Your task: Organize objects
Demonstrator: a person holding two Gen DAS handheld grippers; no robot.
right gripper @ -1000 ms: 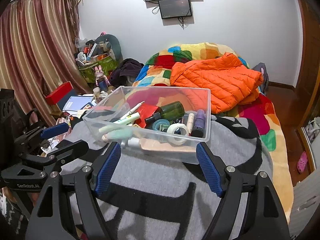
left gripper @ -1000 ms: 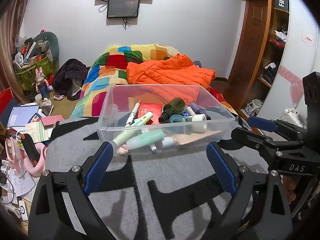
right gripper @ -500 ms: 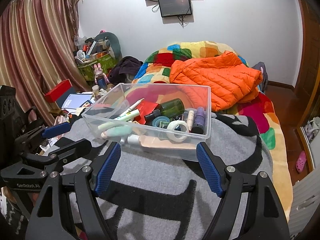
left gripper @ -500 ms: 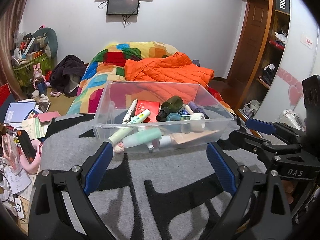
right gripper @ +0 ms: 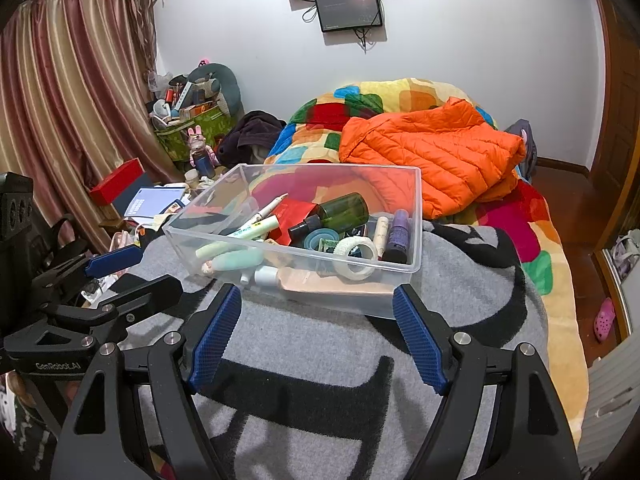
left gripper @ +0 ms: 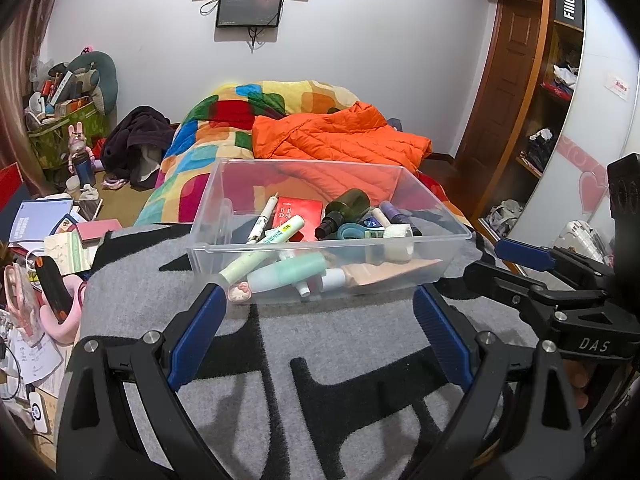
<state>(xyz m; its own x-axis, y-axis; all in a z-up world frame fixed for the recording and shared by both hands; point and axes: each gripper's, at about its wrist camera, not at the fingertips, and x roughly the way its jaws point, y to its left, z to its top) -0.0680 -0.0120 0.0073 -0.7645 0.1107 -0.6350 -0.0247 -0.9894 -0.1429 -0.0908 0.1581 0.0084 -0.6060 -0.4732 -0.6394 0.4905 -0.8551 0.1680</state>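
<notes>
A clear plastic bin point(left gripper: 448, 216) point(right gripper: 416, 216) stands on a grey and black blanket point(left gripper: 320, 344) point(right gripper: 320, 352). It holds several small items: a dark green bottle point(left gripper: 348, 206) point(right gripper: 340, 212), a red packet point(left gripper: 300, 212), pens, a mint tube point(left gripper: 288, 274), a tape roll point(right gripper: 356, 256) and a purple tube point(right gripper: 398, 236). My left gripper point(left gripper: 318, 318) is open and empty just in front of the bin. My right gripper point(right gripper: 316, 324) is open and empty, also just short of the bin; it shows at the right of the left wrist view point(left gripper: 520, 264).
An orange puffer jacket point(left gripper: 340, 140) point(right gripper: 432, 152) lies on a colourful quilt point(left gripper: 240, 112) behind the bin. Books, papers and boxes point(left gripper: 48, 224) clutter the floor to the left. A wooden wardrobe point(left gripper: 532, 80) stands at the right.
Both cameras have risen and tilted a little, so the bin sits slightly lower in the frames. Both grippers stay open and empty.
</notes>
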